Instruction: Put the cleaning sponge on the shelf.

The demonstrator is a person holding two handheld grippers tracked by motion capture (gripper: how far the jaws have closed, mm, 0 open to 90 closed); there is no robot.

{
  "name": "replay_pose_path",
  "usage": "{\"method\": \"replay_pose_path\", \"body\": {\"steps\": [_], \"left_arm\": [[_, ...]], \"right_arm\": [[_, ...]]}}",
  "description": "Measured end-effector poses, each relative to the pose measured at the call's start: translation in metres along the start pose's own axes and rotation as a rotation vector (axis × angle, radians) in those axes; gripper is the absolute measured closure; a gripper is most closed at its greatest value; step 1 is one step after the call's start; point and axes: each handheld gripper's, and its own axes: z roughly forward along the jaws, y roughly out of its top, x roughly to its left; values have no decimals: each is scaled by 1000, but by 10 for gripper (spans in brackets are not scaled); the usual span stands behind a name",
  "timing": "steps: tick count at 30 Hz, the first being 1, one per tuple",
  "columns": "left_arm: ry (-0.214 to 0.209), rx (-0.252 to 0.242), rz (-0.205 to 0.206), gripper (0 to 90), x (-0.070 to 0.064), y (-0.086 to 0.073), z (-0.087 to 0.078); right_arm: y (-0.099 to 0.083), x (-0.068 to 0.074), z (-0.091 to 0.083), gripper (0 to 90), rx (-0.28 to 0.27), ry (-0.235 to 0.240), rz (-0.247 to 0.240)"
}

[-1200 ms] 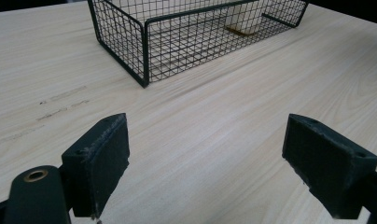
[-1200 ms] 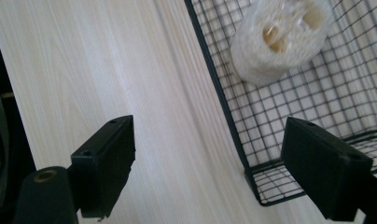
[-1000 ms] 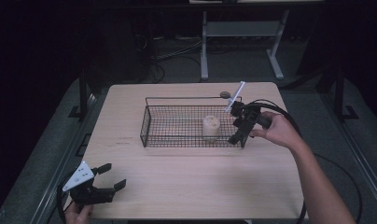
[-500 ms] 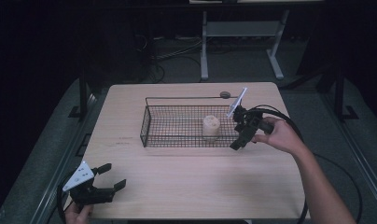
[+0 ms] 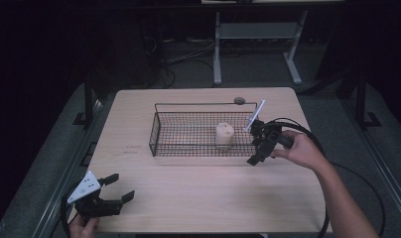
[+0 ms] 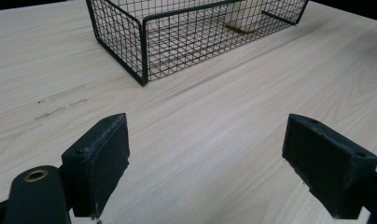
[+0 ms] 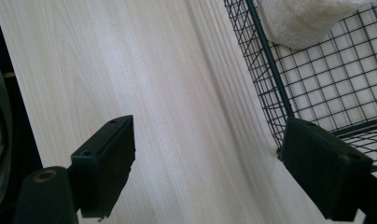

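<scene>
A black wire basket stands in the middle of the pale wooden table. Inside it, toward its right end, a beige cylinder-shaped object stands upright. A hand holds my right gripper just outside the basket's right near corner, jaws open and empty. In the right gripper view its jaws straddle bare table, with the basket corner and the pale object to the right. My left gripper rests open at the table's near left corner. Its view faces the basket over bare wood.
A small dark round thing lies on the table just behind the basket's far right rim. A black cable loops from the right gripper past the hand. Dark floor and a metal stand lie beyond the table's far edge.
The right gripper has drifted toward the near side, from over the basket's right end to beside its near right corner. The left gripper has stayed still.
</scene>
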Motion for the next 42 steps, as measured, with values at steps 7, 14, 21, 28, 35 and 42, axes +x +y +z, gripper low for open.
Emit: {"method": "replay_pose_path", "body": {"steps": [7, 14, 21, 28, 35, 42], "left_arm": [[1, -2, -6, 141, 0, 0, 0], [2, -1, -7, 141, 0, 0, 0], [1, -2, -5, 141, 0, 0, -1], [0, 0, -5, 141, 0, 0, 0], [1, 1, -5, 141, 0, 0, 0], [1, 3, -5, 141, 0, 0, 0]], "right_arm": [[1, 5, 4, 172, 28, 3, -11], [4, 14, 5, 170, 39, 4, -33], [0, 19, 7, 169, 18, 8, -40], [-12, 20, 16, 169, 20, 19, -28], [-24, 20, 19, 169, 15, 25, -9], [-35, 22, 20, 168, 1, 22, 1]]}}
